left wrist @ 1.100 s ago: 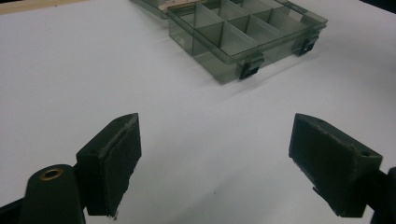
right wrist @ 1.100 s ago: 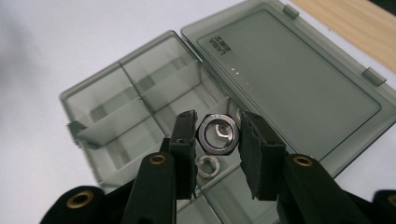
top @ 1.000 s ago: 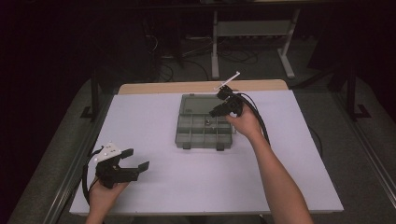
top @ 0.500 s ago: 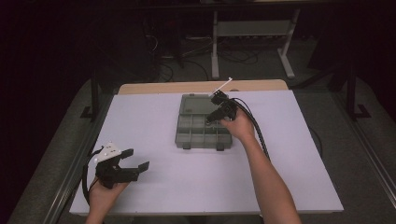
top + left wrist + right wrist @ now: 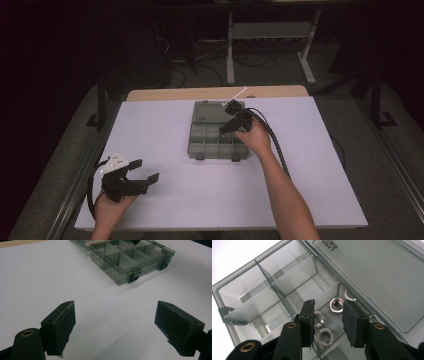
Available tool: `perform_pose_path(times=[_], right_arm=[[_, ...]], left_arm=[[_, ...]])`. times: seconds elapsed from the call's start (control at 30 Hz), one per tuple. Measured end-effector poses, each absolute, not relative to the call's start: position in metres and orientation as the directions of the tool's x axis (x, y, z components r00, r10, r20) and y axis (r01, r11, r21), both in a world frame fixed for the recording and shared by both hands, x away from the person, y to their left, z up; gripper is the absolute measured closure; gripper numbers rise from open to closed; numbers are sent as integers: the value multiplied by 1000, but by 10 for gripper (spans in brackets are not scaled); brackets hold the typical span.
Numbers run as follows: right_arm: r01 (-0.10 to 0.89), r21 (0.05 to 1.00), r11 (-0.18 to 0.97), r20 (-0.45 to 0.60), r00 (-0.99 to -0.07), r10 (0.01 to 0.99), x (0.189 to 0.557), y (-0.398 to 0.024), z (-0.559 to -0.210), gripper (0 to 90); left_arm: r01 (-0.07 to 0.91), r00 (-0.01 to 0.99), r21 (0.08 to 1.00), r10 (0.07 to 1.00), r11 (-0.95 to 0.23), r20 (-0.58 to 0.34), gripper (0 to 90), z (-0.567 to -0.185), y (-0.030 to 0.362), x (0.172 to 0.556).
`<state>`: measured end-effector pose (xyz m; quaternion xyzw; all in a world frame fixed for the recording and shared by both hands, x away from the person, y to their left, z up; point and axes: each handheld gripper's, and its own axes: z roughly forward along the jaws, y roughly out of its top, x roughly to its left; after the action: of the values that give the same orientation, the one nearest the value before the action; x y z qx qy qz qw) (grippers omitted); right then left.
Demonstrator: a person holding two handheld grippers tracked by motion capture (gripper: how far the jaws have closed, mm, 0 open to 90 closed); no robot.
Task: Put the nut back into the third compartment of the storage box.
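Note:
A grey see-through compartment box (image 5: 210, 145) lies open on the white table, its lid (image 5: 206, 110) folded back flat. My right gripper (image 5: 226, 128) hangs over the box's back right corner. In the right gripper view its jaws (image 5: 328, 304) stand a little apart, open, above a compartment that holds several steel nuts (image 5: 336, 304), with nothing gripped between them. The lid (image 5: 372, 277) lies just beyond. My left gripper (image 5: 146, 170) rests low at the table's front left, wide open and empty (image 5: 115, 325), facing the box (image 5: 130, 261) from a distance.
The white tabletop (image 5: 165, 130) spreads wide around the box, with a wooden strip (image 5: 200, 93) along its back edge. A metal rail (image 5: 80, 180) runs beside the left side. Cables and a desk frame (image 5: 270, 30) lie on the dark floor beyond.
My right gripper has shifted left and lower over the box's back right compartments. The left gripper has stayed where it was.

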<state>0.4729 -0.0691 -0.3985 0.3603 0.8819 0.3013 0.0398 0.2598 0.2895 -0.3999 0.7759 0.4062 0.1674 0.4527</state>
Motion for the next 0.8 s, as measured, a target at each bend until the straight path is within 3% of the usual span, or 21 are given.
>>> perform_pose_path(times=[0.37,0.8], right_arm=[[609,610,507,157,-720,676,457,-101,-386,475],[624,650,435,185,-685,705,437,-139,-384,402]], left_arm=[[475,618,838,780,-267,-102,166,-401,287,260],[480,620,832,779,-279,-97,166,-402,286,261]])
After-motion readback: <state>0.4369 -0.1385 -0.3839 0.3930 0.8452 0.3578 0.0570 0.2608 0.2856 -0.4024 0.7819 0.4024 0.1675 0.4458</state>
